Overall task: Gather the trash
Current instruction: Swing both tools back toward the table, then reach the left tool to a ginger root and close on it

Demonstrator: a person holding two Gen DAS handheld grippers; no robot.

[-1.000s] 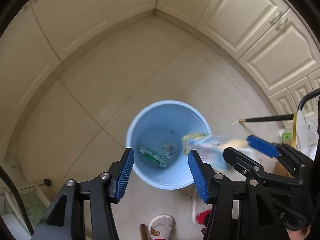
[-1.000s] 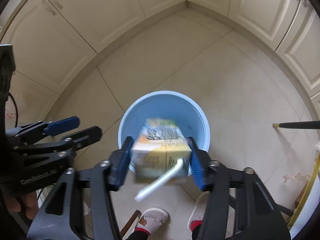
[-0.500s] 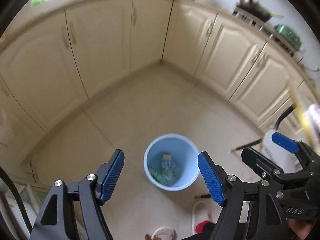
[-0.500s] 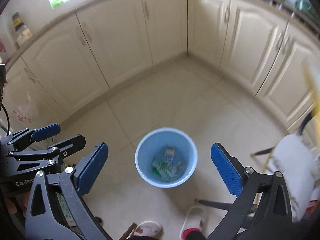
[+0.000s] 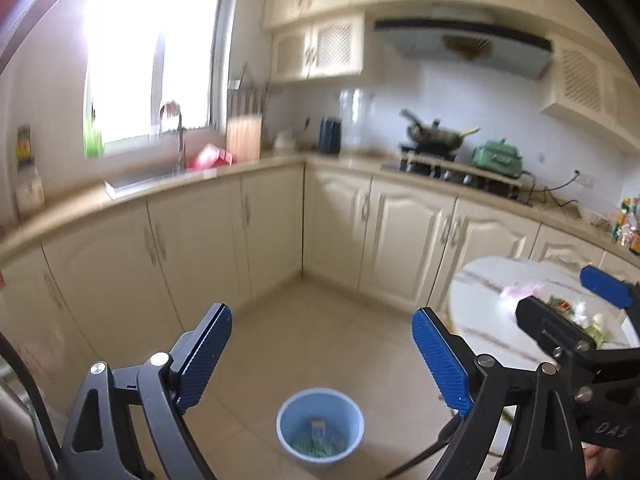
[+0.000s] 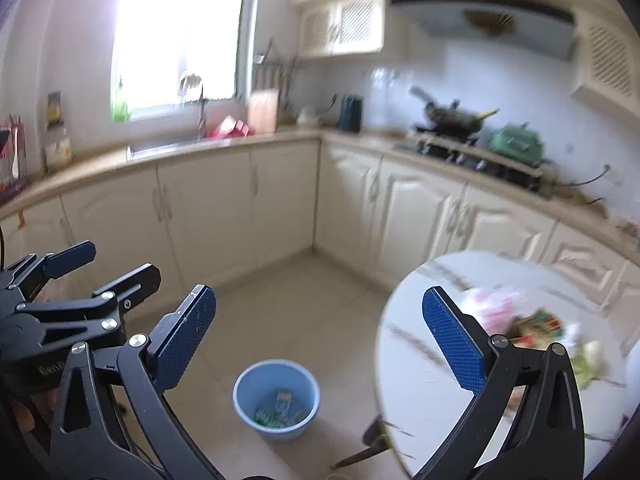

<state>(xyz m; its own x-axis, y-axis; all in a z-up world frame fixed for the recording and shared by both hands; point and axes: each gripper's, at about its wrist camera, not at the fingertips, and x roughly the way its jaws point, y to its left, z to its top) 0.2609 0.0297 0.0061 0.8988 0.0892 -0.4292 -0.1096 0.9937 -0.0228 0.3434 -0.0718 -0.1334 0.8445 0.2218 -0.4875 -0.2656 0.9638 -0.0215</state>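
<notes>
A second ago my right hand-held gripper (image 6: 318,338) had a drink carton pinched over the blue bin (image 6: 277,398) and my left hand-held gripper (image 5: 322,354) hung over the same rim; now both are lifted well clear of it and look out across the kitchen. The jaws of both have just been opening, and nothing lies between them: the right stands as wide as it goes, the left nearly as wide. The carton (image 6: 283,400) now sits inside the bin on the floor, upright among green wrappers, so I judge that drop done. The bin is low and near in both views, in front of the cream cabinets. To the right, the round white table (image 6: 424,372) comes into view, and on its far right part there is more litter (image 6: 538,326): something pink and crumpled, a green and red wrapper, pale scraps, all blurred. That pile is what is left to collect, so I reckon the next reach goes right, towards the table.
</notes>
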